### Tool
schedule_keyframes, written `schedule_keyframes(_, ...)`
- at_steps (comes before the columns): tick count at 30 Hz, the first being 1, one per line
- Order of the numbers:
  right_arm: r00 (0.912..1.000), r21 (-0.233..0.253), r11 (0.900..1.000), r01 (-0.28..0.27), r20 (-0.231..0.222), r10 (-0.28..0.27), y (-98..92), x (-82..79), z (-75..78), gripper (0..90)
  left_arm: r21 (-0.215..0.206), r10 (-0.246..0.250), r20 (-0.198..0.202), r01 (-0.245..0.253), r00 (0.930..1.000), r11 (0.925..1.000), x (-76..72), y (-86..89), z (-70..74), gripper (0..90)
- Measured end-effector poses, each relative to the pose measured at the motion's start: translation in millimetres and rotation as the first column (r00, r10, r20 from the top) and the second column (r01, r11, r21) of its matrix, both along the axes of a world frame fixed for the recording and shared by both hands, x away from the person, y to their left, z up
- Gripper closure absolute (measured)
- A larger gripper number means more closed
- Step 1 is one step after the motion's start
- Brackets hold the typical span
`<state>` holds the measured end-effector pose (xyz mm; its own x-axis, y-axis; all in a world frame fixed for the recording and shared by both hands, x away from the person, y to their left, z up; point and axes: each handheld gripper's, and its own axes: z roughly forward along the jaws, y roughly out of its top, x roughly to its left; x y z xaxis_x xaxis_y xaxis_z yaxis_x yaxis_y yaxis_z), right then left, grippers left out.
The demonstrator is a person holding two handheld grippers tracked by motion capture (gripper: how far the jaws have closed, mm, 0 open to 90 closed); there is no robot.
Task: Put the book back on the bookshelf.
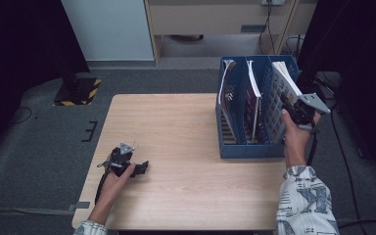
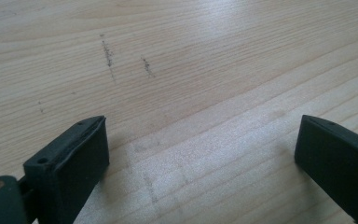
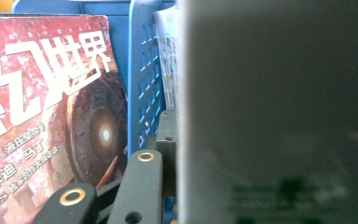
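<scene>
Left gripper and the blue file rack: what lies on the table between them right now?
Nothing: in the high view, bare wood table runs from the left gripper to the blue file rack.

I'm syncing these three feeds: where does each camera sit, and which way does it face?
High view: above the person's side, looking down on the table; forearms, both grippers.
Left gripper view: on the left gripper, facing bare tabletop; open jaws.
Right gripper view: on the right gripper, facing the magazine it clamps.
Shared: blue file rack, red-covered magazine.

We wear white sleeves (image 1: 303, 196) with grey-blue print; black two-jaw grippers, grey three-cornered plate (image 1: 316, 102), brass-ringed screw holes (image 3: 72, 196).
</scene>
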<state>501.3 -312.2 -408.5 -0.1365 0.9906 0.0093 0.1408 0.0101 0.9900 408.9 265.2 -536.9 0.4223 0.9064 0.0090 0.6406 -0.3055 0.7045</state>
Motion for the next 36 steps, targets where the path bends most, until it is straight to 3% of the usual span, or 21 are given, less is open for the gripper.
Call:
schedule_keyframes(13, 0.9989, -0.040, 0.999, -0.033, -0.036, 0.031, 7.0, -1.7, 3.5, 72.1, 0.000, 0.000, -0.001, 0.000, 1.0000, 1.0000, 0.0, 0.0, 0.0, 2.4)
schedule_keyframes(36, 0.9959, -0.034, 0.997, -0.063, -0.066, 0.061, 13.5, -5.4, 3.0, 68.5, -0.002, 0.003, 0.000, -0.003, 1.0000, 1.0000, 0.0, -0.3, -0.1, 2.3)
